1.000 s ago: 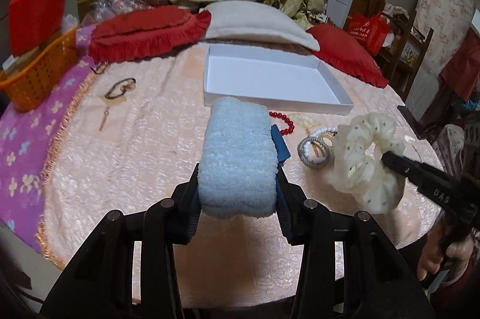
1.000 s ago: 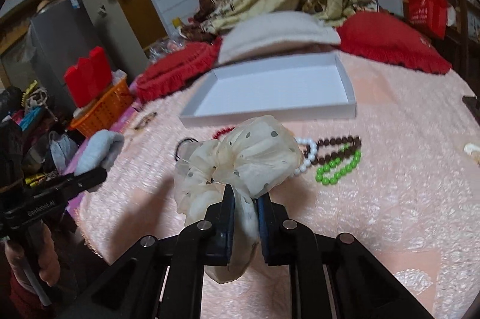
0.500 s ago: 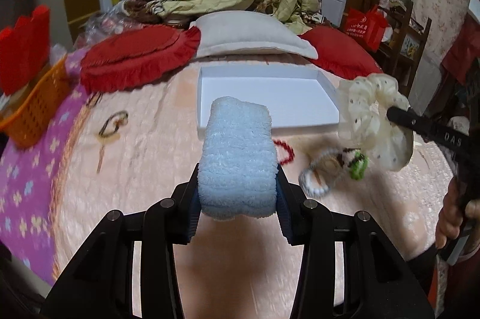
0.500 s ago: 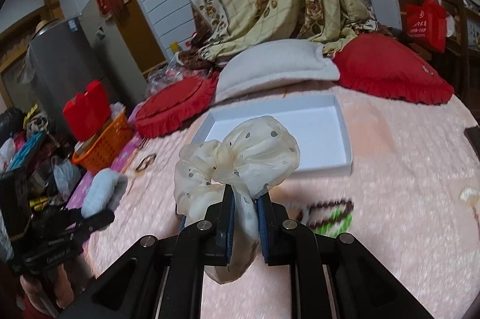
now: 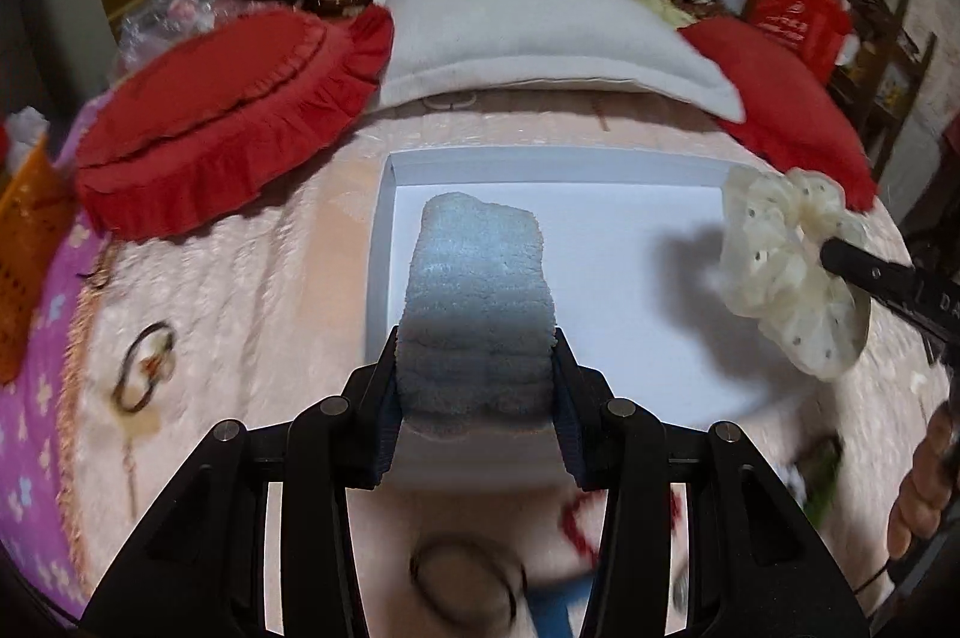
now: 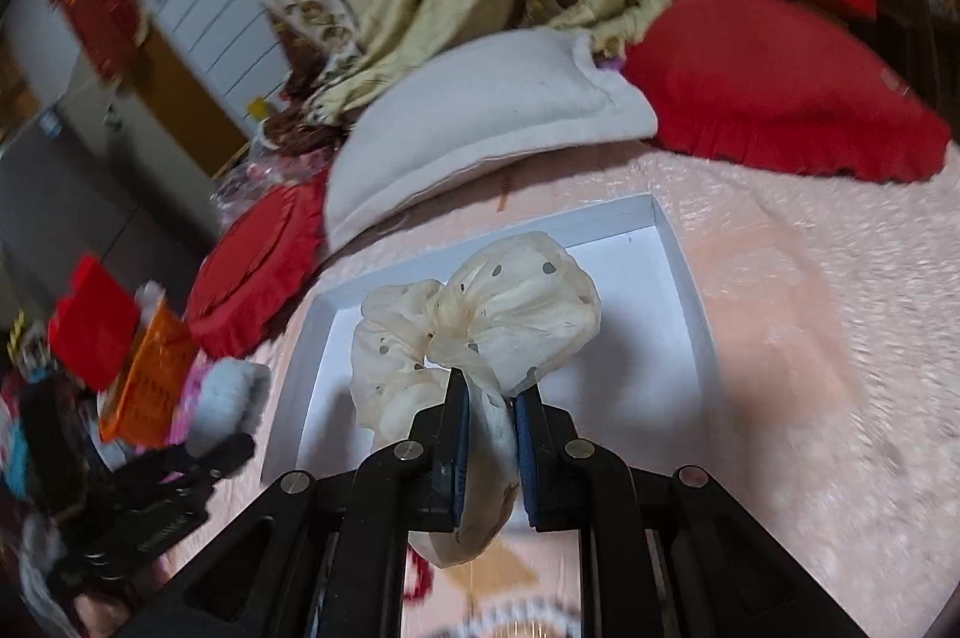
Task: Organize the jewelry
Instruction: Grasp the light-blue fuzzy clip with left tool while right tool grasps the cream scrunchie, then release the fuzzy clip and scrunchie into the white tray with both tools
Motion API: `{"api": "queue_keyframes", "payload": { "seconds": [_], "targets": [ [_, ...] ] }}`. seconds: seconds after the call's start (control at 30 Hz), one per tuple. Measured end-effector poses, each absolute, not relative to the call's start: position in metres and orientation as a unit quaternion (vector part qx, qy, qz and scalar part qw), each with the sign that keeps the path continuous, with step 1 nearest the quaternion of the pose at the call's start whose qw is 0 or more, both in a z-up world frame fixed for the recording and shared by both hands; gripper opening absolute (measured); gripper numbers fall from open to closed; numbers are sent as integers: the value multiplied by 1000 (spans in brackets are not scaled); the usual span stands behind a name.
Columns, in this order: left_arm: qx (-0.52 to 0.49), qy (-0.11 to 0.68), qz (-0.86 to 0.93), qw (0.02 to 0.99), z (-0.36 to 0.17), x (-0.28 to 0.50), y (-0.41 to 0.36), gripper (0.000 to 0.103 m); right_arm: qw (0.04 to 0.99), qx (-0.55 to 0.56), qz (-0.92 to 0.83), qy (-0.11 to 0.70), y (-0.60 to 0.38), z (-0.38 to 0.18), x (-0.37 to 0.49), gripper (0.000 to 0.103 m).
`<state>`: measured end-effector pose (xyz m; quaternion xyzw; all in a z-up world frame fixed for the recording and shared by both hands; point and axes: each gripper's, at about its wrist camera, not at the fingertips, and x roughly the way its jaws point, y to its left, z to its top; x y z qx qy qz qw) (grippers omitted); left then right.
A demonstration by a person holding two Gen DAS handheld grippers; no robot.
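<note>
My left gripper [image 5: 474, 368] is shut on a fluffy light blue scrunchie [image 5: 477, 302] and holds it over the left part of the shallow white box [image 5: 636, 302]. My right gripper [image 6: 487, 386] is shut on a cream dotted scrunchie [image 6: 480, 320] and holds it above the same white box [image 6: 654, 314]. In the left wrist view the cream scrunchie [image 5: 792, 266] hangs over the box's right edge. The blue scrunchie [image 6: 228, 398] shows at the left of the right wrist view.
The box lies on a pink bedspread [image 5: 240, 314]. Red cushions [image 5: 222, 122] and a white pillow [image 5: 540, 32] lie behind it. Bead bracelets [image 5: 576, 524] and a dark ring [image 5: 462, 584] lie blurred near me. A keyring [image 5: 147, 368] lies left, an orange basket [image 6: 150, 374] beyond.
Both grippers have moved forward and over the white box, each still holding its scrunchie. The bead bracelets have dropped to the near edge of both views.
</note>
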<state>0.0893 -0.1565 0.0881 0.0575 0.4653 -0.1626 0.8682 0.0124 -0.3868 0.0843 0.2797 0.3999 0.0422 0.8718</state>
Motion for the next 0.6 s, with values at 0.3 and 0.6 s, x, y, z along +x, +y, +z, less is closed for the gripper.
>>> {"api": "queue_keyframes", "payload": {
  "seconds": [0.3,0.6],
  "targets": [
    [34,491,-152,857,56,154,-167,46,857,275,18,435,-392,45,63,16],
    [-2,477,-178,861,77,142,-156,52,870,251,-9,424,-401,55,60,53]
  ]
}}
